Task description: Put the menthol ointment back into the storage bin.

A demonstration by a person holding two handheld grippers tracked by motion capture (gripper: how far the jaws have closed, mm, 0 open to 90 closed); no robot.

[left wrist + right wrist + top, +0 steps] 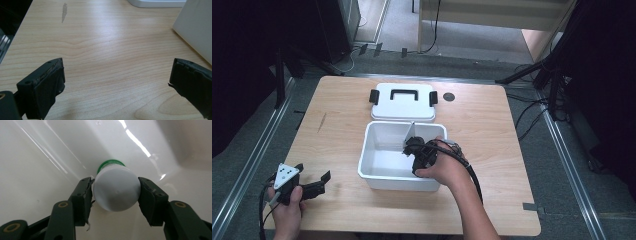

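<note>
Reaching into the white bin [374, 170], we are pinching a white-capped bottle [117, 188] in the right hand-held gripper [116, 192] down near its floor, while the left hand-held gripper [116, 82] is idling spread wide over the surface [492, 130], the bin's lid [403, 102] lying behind.

Pale wood-grain table [492, 130], smooth with a soft sheen; glossy white plastic bin [372, 172]; matt white bottle cap [117, 189].

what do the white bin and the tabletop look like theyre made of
Bin: probably glossy plastic; its smooth white inner walls throw sharp streaks of light in the right gripper view. Tabletop: light wood or a wood-look laminate, satin finish, with visible grain lines.
</note>
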